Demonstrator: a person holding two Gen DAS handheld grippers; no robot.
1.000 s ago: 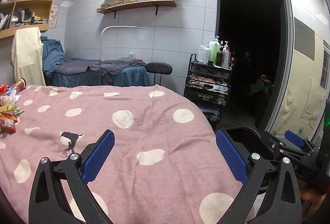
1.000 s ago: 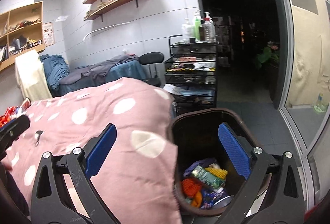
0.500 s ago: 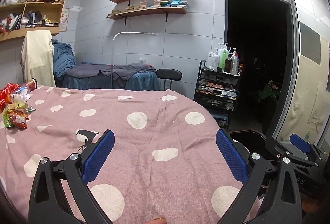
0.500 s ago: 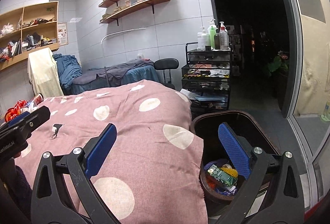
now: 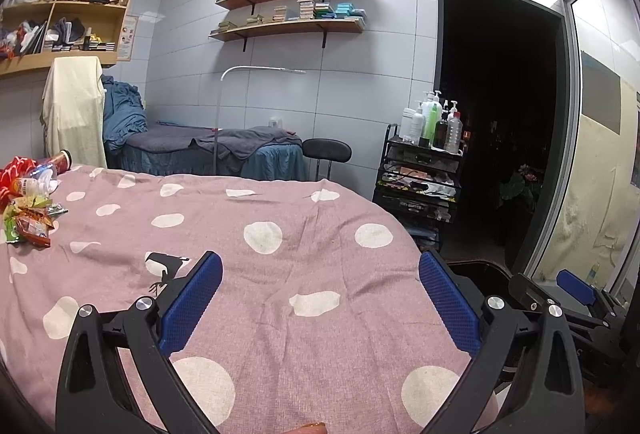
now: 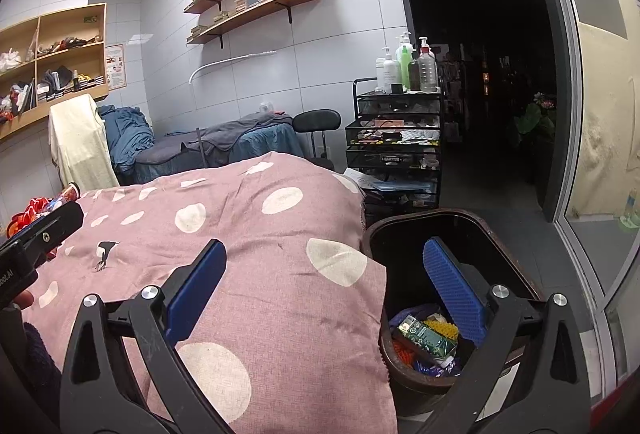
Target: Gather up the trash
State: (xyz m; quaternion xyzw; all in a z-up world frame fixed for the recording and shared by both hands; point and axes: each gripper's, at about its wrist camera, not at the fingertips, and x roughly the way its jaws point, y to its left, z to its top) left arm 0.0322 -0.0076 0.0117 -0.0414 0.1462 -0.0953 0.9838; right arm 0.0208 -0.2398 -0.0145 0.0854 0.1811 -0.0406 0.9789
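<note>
1. Left gripper (image 5: pixel 320 298), black frame with blue ribbed pads: jaws wide apart, nothing between them, hovering over the pink polka-dot bedspread (image 5: pixel 280 234).
2. Right gripper (image 6: pixel 326 290), same build: jaws also spread, empty. Its right pad sits over the mouth of the dark brown plastic trash bin (image 6: pixel 400 234), its left pad over the spread.
3. Trash already collected: green carton, yellow and orange wrappers, blue scraps (image 6: pixel 424 338) lie at the bin's bottom, just below the right pad.
4. Trash left: a heap of red, green and orange snack wrappers and a clear bottle (image 5: pixel 28 202) far ahead-left of the left gripper, well apart from both tools, on the bed's far corner. A cylindrical can (image 5: pixel 60 160) lies beside it.
5. Judgement: partway done, some in the bin, a fair pile left. Next needs a reach across the bed to that heap.
</note>
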